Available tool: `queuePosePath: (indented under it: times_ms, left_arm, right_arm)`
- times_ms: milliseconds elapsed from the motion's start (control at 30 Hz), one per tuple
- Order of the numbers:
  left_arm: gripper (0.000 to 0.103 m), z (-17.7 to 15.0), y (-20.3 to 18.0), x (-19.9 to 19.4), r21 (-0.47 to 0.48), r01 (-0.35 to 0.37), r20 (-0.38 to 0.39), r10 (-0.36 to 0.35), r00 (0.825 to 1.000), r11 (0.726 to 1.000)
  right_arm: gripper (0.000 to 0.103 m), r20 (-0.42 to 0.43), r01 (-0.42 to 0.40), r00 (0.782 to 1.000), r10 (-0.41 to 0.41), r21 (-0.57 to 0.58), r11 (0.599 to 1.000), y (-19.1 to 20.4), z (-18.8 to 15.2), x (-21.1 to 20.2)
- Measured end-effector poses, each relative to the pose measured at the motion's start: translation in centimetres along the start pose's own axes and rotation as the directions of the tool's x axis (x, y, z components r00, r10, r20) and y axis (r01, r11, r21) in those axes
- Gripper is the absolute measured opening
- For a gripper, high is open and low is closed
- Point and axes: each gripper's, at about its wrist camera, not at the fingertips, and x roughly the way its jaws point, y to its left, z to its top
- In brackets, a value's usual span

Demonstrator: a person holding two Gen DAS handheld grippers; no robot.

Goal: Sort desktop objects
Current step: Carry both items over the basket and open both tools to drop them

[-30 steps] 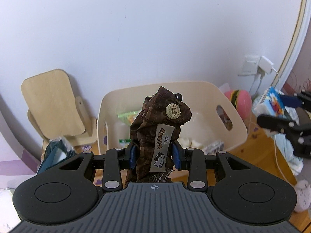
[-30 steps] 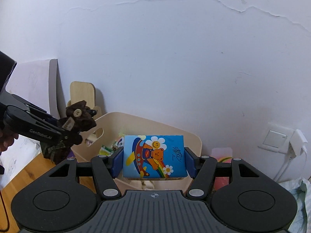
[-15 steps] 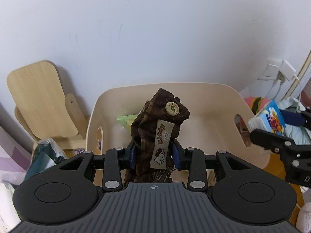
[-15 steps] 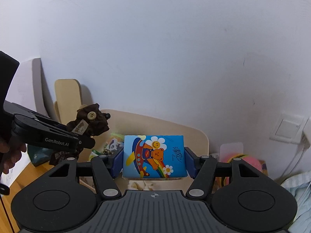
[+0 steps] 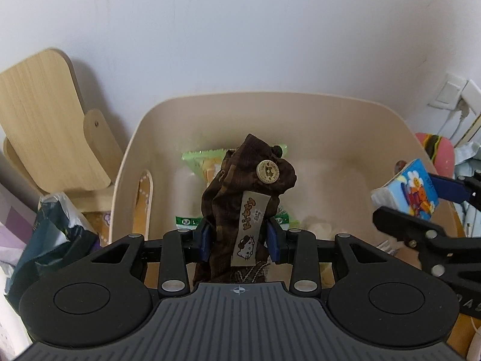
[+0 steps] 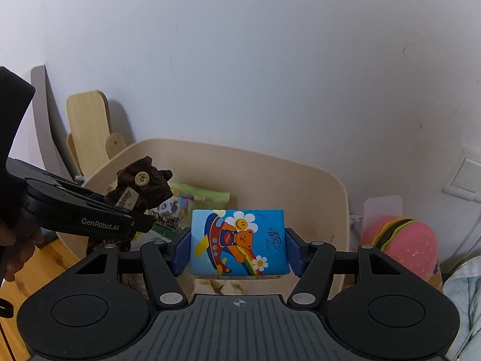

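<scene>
The cream bin (image 5: 399, 126) stands against the wall at the back of the wooden desk (image 6: 45, 258) and already holds snack packets (image 6: 192, 198) on its floor. Both loads hang over its open top. The right gripper (image 6: 239, 242) has its jaws about half open and clamped on the sides of a blue tissue pack (image 6: 239, 242), over the bin's near right part. The left gripper (image 5: 237, 240) has its jaws fairly narrow and pressed on a brown cloth pouch (image 5: 243, 198) with a button and a label, above the bin's middle. To finish well, I would lower each load well inside the rim before letting go, since the pouch is limp and could drape over the edge. Release one side at a time, keeping the two grippers apart, and aim for bare floor.
</scene>
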Motion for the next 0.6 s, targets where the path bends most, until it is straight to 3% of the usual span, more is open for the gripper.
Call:
queuePosePath:
  times_ms: [100,167,367,600]
  left_arm:
    - [0.049,-0.1,0.4,0.3,-0.017,-0.004,-0.018,0.004,1.000,1.000]
    - [0.067,-0.1,0.6,0.2,-0.027,-0.011,-0.018,0.011,1.000,1.000]
    - [0.074,-0.4,1.1,-0.7,-0.023,-0.003,-0.010,0.003,1.000,1.000]
    - [0.074,-1.7,1.4,-2.5,-0.017,0.003,0.005,-0.003,1.000,1.000]
  right_arm:
    - [0.061,-0.038,0.002,0.999,-0.002,-0.019,1.000,0.5,-0.1,1.4]
    - [0.070,-0.061,0.009,0.998,-0.011,-0.035,0.999,0.6,-0.3,2.1]
    - [0.089,-0.042,0.007,0.999,-0.009,-0.046,0.999,1.0,-0.7,1.5]
    - [0.100,0.015,0.018,1.000,-0.018,-0.066,0.998,1.3,-0.6,-0.9]
